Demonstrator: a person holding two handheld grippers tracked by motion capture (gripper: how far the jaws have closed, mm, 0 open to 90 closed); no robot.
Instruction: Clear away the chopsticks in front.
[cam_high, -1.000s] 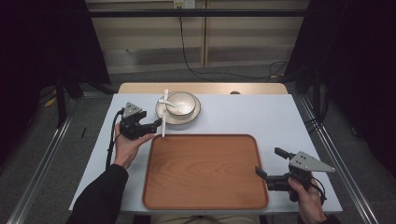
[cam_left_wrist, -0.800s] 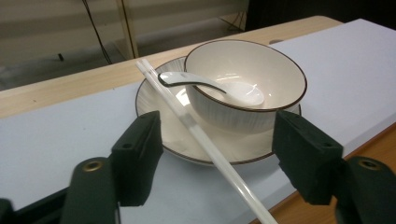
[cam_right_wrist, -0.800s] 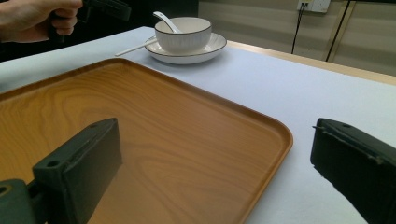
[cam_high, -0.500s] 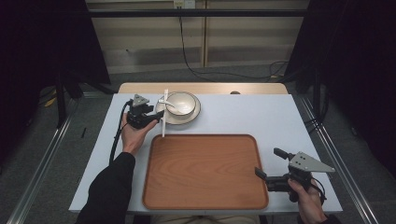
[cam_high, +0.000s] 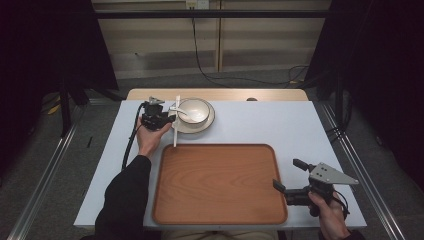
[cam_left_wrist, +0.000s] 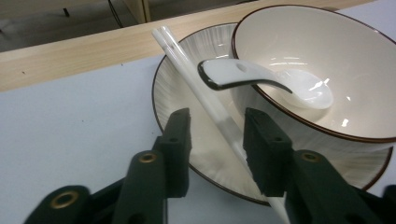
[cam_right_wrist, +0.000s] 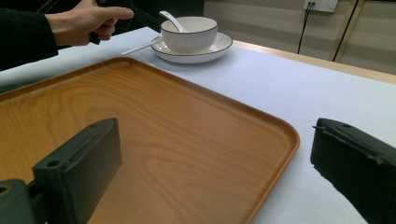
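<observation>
Tongs on the right (cam_high: 289, 175) wait released at the tray's (cam_high: 220, 210) near right corner. Farther off at the worktop's (cam_high: 280, 125) far left, the left tongs (cam_left_wrist: 217, 140) have just been closing around the white chopsticks (cam_left_wrist: 205, 100), not yet pinching them, where they lean on the saucer (cam_left_wrist: 173, 70) beside bowl (cam_left_wrist: 299, 46) and spoon (cam_left_wrist: 261, 79). Squeeze both sticks squarely, then lift without jogging the spoon.

Even overhead light, dark bg, glare on bowl (cam_left_wrist: 322, 70), near fingers (cam_right_wrist: 77, 163) blurry

No legible text — none anywhere
</observation>
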